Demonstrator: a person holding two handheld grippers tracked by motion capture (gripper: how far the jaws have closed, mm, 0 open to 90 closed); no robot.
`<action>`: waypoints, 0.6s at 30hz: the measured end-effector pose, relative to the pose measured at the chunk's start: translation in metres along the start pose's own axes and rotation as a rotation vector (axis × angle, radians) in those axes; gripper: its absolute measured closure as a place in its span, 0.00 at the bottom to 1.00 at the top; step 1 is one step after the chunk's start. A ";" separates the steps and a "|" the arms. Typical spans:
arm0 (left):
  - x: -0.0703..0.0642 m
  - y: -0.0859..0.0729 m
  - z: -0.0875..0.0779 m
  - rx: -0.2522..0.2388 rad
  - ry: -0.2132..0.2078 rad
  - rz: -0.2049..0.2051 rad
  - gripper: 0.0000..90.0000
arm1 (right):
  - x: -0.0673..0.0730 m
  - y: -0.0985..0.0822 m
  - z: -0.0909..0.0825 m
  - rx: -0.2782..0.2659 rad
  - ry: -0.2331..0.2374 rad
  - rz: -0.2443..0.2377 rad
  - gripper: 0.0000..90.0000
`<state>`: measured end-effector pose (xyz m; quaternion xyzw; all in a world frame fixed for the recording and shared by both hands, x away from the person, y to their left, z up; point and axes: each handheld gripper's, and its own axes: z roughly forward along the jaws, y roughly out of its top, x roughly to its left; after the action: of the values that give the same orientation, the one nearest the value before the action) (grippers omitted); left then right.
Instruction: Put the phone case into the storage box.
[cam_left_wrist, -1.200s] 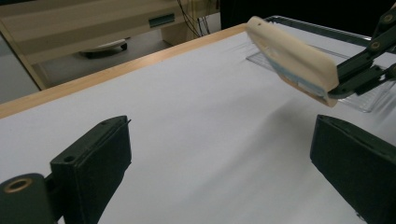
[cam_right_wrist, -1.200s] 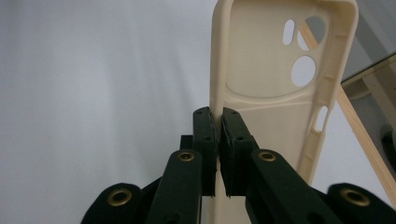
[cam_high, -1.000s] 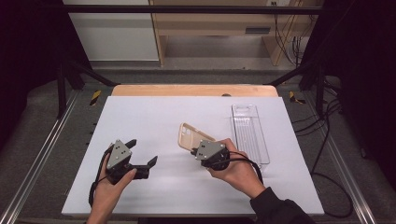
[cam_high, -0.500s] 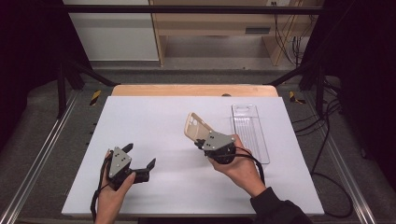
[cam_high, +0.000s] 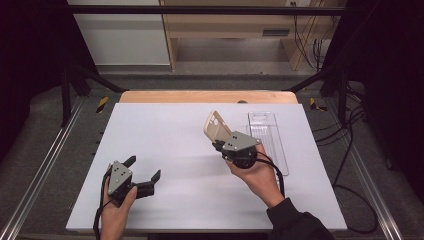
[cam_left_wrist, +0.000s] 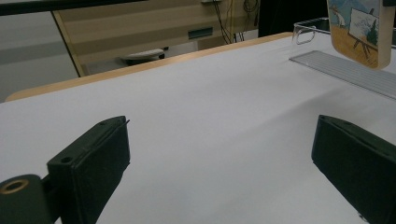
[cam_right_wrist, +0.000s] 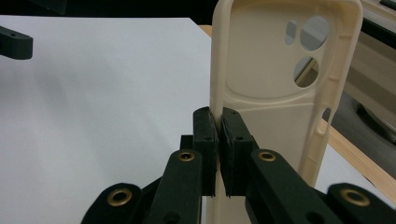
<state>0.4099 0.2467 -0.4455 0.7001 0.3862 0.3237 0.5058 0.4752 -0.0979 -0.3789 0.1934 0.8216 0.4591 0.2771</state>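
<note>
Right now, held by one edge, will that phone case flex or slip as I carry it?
Probably light: the phone case is a thin, hollow shell. It may flex some, since the right gripper pinches only one side wall. The smooth rim could pivot between the jaws, so move gently.

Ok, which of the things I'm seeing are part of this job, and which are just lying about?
In the job:
- phone case, cream, pinched by its edge in the right gripper and held clear of the table
- clear plastic tray, beside the case
- left gripper, open, holding nothing

Lying about:
- yellow-and-black clamps beyond the table's corners
- cables on the floor at the right
</note>
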 end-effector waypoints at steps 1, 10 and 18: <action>0.000 0.000 0.000 0.000 0.002 -0.001 0.05 | -0.001 0.000 0.000 -0.003 -0.003 0.002 0.96; 0.002 -0.003 0.000 0.001 0.006 -0.007 0.05 | -0.004 0.002 -0.002 -0.037 -0.023 0.052 0.96; 0.001 -0.003 0.000 -0.006 0.004 -0.005 0.05 | -0.012 0.005 -0.006 -0.078 -0.053 0.105 0.96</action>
<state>0.4096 0.2487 -0.4482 0.6970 0.3882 0.3251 0.5077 0.4812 -0.1060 -0.3689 0.2375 0.7843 0.4992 0.2816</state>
